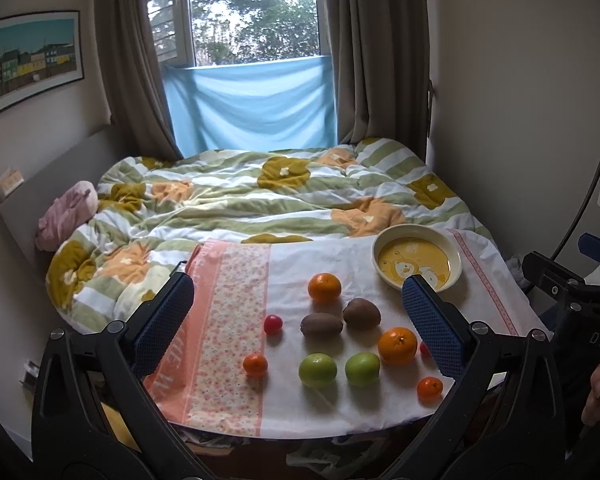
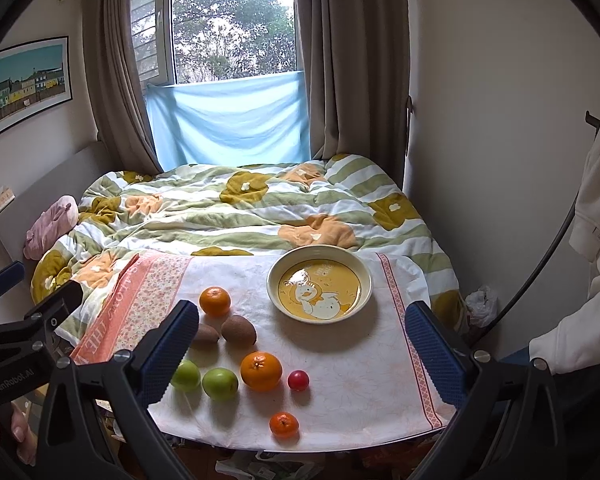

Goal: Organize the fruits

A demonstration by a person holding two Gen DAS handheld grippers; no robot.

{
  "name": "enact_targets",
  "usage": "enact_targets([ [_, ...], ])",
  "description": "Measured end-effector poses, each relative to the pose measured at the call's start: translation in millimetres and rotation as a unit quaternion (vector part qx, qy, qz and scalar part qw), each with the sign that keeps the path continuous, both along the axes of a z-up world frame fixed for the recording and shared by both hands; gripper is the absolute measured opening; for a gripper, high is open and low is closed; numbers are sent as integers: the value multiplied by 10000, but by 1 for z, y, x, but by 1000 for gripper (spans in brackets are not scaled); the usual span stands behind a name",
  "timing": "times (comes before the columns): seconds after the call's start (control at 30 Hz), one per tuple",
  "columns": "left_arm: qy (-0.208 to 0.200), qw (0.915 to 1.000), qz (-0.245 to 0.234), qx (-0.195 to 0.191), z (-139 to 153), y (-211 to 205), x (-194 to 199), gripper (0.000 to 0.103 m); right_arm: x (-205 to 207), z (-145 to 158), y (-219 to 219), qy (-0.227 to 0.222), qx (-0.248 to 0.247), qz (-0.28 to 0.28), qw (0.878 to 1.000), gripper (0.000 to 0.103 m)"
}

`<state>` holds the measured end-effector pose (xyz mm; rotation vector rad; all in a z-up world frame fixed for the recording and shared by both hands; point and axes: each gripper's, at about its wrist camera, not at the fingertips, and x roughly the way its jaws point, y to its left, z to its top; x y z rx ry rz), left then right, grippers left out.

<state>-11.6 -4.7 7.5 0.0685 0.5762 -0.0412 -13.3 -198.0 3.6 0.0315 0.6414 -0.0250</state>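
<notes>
Fruits: I count 10 pieces loose on the cloth-covered desk [image 2: 340,400], all on its left and middle part, none in the plate.
Oranges: 1 large orange [image 1: 324,288] sits toward the far edge; a second large orange [image 1: 397,346] lies nearer the middle, just right of the green pair.
Small tangerines: 1 small tangerine [image 1: 255,364] lies on the left by the floral strip, another small tangerine [image 1: 429,389] close to the near edge.
Kiwis: 2 kiwis [image 1: 361,313] lie side by side, just in front of the far orange, nearly touching each other.
Green fruits: 2 green fruits [image 1: 362,369] sit together in a row toward the near edge, a small gap between them.
Red fruits: 1 small red fruit [image 1: 273,324] lies left of the kiwis; the other red fruit [image 2: 298,380] sits just right of the nearer large orange.
Plate: the yellow duck plate [image 2: 278,270] stands at the far right part of the desk, well apart from the fruit, nothing in it.
Left tool [image 1: 298,322]: I see its blue pads spread wide apart, hovering above the near edge, nothing between them.
Right tool [image 2: 302,354]: pads likewise wide apart, gripping nothing, held over the near edge facing the plate.
Surroundings: a bed with a striped floral quilt [image 1: 260,200] lies beyond the far edge.
</notes>
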Motion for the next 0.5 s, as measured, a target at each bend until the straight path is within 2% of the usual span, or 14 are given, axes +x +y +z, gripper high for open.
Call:
enact_targets([
  [0.5, 8, 10000, 16, 11, 0, -3, -6, 103, -2, 1, -1, 14, 17, 13, 10000, 103],
])
